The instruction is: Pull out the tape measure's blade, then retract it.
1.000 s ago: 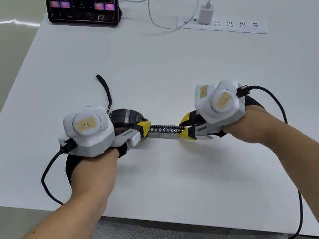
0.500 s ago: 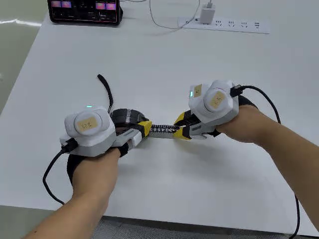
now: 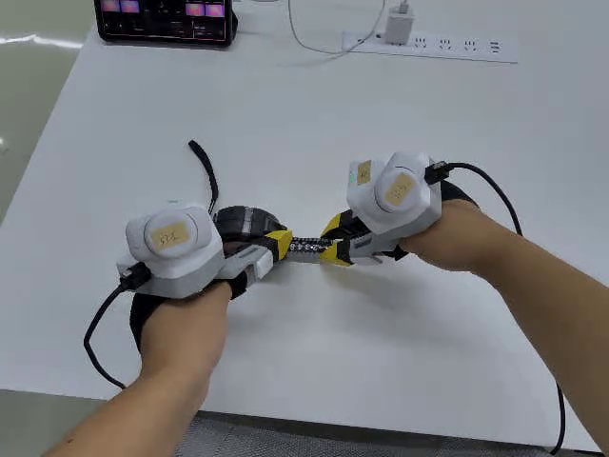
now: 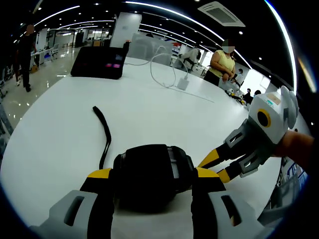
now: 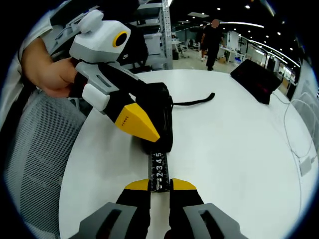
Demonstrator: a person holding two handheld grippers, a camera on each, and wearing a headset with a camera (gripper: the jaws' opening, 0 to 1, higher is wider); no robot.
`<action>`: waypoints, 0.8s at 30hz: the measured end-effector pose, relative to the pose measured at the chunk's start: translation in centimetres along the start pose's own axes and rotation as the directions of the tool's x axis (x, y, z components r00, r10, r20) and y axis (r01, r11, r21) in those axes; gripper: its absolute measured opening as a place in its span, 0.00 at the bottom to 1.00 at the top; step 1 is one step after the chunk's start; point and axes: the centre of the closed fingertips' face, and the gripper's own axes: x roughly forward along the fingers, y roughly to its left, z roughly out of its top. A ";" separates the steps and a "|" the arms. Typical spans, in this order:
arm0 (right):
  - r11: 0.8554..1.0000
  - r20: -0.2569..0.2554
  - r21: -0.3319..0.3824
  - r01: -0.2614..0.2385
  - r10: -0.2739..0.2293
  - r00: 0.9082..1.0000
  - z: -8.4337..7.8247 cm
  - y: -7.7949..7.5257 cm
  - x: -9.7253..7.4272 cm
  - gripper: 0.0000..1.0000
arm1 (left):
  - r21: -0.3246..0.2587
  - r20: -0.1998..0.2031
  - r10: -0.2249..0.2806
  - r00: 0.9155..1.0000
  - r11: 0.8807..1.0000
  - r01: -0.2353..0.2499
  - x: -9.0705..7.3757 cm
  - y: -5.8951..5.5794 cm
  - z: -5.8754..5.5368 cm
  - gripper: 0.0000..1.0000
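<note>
Status: left claw (image 4: 152,178) clamps tape case (image 3: 243,224) | right claw (image 5: 159,185) pinches blade (image 5: 159,169), now nearer the case | exposed blade shorter: retraction likely under way.

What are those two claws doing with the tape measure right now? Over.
Left gripper shut on tape measure case. Right gripper shut on blade, short stretch out. Strap trails off the case, nothing blocking.

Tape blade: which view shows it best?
Right gripper view: the blade runs straight from the fingers to the case, numerals legible. Head view gives a short, small strip; left gripper view has the case in front of it.
</note>
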 end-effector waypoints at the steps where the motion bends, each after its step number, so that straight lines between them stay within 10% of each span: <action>1: 1.000 0.002 0.001 0.000 0.000 1.000 0.1 0.0 0.1 0.09 | 0.001 0.000 0.001 1.000 1.000 -0.001 0.0 0.0 0.0 0.58; 24: 1.000 0.033 -0.005 0.006 -0.005 0.999 1.8 0.1 1.6 0.10 | -0.001 0.000 -0.001 1.000 1.000 0.001 0.2 0.2 0.0 0.59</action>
